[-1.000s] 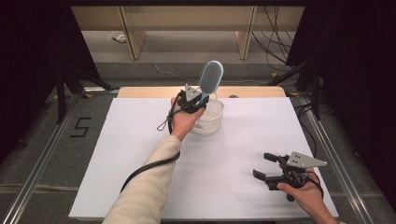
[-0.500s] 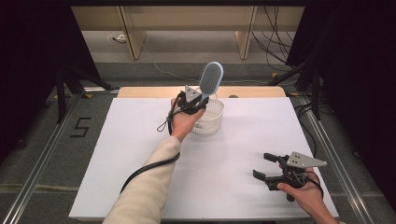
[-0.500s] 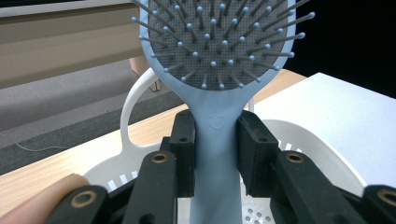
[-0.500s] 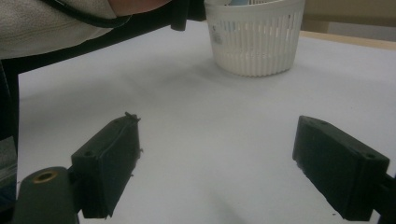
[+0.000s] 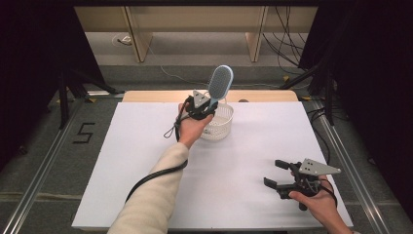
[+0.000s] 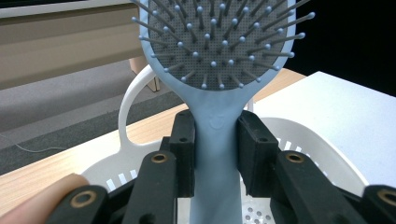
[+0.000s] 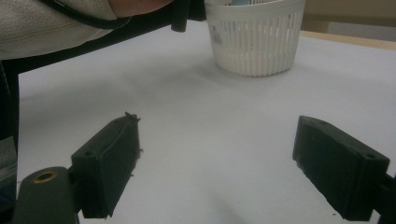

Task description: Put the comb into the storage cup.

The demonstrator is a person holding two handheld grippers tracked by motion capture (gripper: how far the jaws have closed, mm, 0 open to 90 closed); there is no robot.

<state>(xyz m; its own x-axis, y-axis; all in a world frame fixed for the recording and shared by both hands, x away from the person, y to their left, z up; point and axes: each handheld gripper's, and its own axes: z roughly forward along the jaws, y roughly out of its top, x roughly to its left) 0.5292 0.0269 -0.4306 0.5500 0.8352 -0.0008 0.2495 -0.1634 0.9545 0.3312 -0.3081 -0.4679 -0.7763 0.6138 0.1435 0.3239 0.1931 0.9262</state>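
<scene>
Near the bench's (image 5: 146,195) front right corner, the right tongs (image 5: 282,176) are held low over the white surface by the right hand (image 5: 316,202), jaws spread wide with nothing between them. They are well apart from the work.

Farther back, close to the middle of the far edge, the left tongs (image 5: 207,105) are clamped on the handle of the brush (image 5: 220,83), the pads pressed against both sides of the handle just below the head. The brush is carried directly over the basket (image 5: 219,124), which stands on the bench under and just beyond the left tongs.

The brush's long axis is nearly upright, tilted slightly toward the far right: head up, handle end down into the basket's mouth. Whether the handle end touches the basket floor cannot be told. A straight descent along that axis is judged to be the coming move; the left hand (image 5: 192,129) is the nearer one.
</scene>
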